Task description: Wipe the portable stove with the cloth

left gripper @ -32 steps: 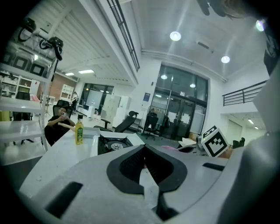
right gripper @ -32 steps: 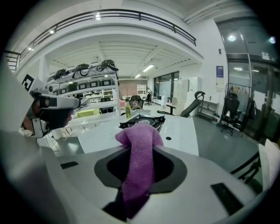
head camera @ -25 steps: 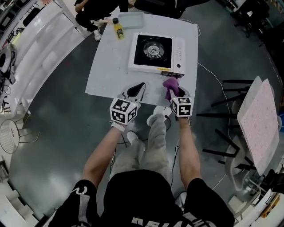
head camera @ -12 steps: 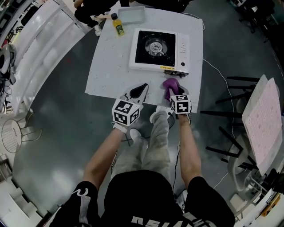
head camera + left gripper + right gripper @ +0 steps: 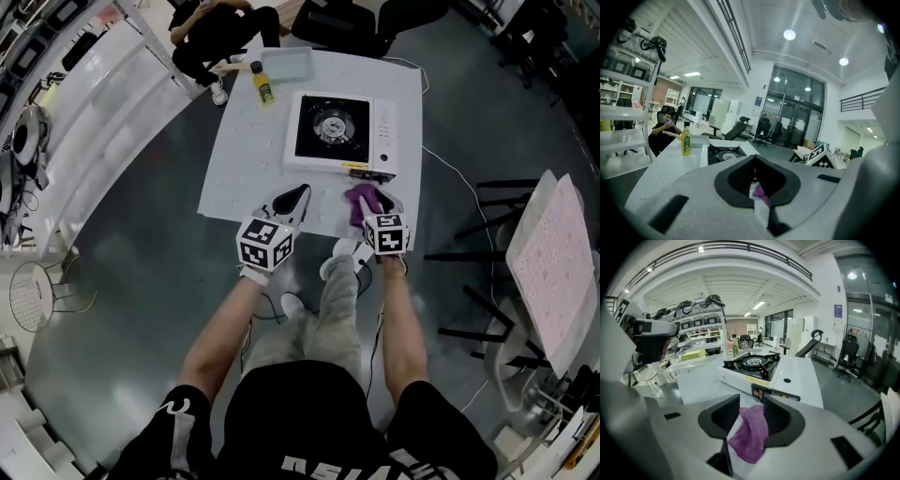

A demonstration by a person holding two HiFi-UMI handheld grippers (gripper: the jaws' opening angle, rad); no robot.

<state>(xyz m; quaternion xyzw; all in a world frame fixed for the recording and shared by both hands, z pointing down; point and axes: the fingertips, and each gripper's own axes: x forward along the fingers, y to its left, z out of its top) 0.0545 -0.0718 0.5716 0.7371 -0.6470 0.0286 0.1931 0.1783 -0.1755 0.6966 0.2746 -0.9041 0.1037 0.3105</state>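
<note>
Purple cloth (image 5: 359, 201) between the parted jaws of the right gripper (image 5: 751, 401), which have just been opening
The cloth sits at six o'clock of the portable stove (image 5: 342, 131), near its front edge, on the white table (image 5: 246, 159). The left gripper (image 5: 296, 194), at nine o'clock of it, is closed and empty

Left gripper (image 5: 754, 161) closed; right gripper (image 5: 752, 404) jaws just opening, cloth (image 5: 750, 434) between.

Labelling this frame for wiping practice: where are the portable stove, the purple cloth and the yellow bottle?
portable stove (image 5: 342, 134), head view, black cooktop.
purple cloth (image 5: 359, 201), head view, bunched middle.
yellow bottle (image 5: 265, 91), head view, body.
</note>
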